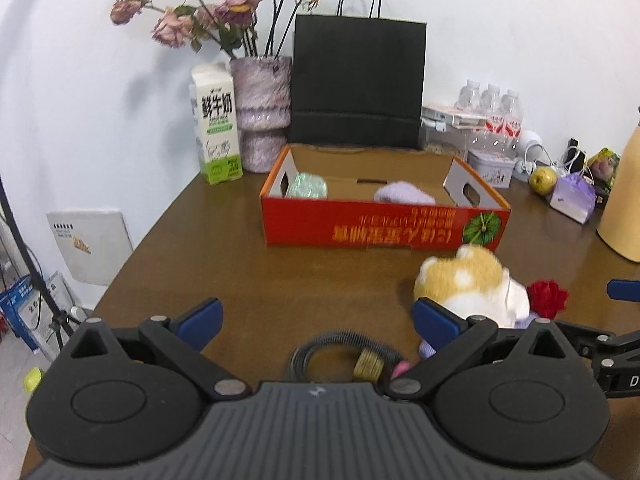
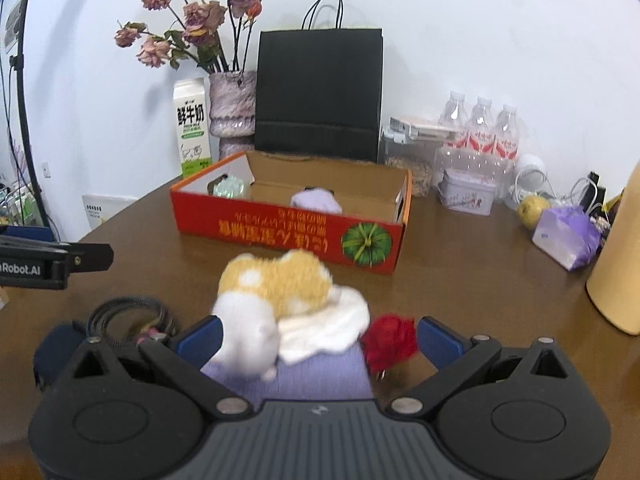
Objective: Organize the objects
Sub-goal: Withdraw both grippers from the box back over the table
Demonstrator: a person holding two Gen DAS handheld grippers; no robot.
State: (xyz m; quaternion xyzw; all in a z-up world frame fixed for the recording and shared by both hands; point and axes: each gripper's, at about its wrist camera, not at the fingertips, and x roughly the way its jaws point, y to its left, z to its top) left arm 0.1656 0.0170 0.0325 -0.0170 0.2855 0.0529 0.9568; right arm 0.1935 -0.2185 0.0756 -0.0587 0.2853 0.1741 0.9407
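- Presently, right claw (image 2: 318, 340): blue-padded fingers spread wide on either side of a soft plush toy with orange-and-white fur, a lilac knitted body and a red fabric rose (image 2: 288, 308); whether the pads touch the toy cannot be told, as it is motion-blurred.
- Left claw (image 1: 318, 320): released, fingers wide apart, nothing between them; the plush toy lies just beside its right finger.
- Coiled black cable with a brass-coloured band (image 1: 340, 356) lies on the brown wooden worktop (image 1: 240, 272), directly ahead of the left claw.
- Beyond the toy: open red cardboard box printed with a green pumpkin (image 1: 384, 224), sitting on the worktop. Inside it, a pale green wrapped item (image 1: 308, 186) at the left end and a lilac soft item (image 1: 404, 194) near the middle.
- Behind the box, against the white wall: green-and-white milk carton (image 1: 218, 128), mottled purple vase of dried roses (image 1: 262, 112), black paper carrier bag with cord handles (image 1: 358, 84).
- Far right: three clear water bottles (image 2: 480, 128), a small printed tin (image 2: 466, 196), a yellow-green fruit (image 2: 532, 206).
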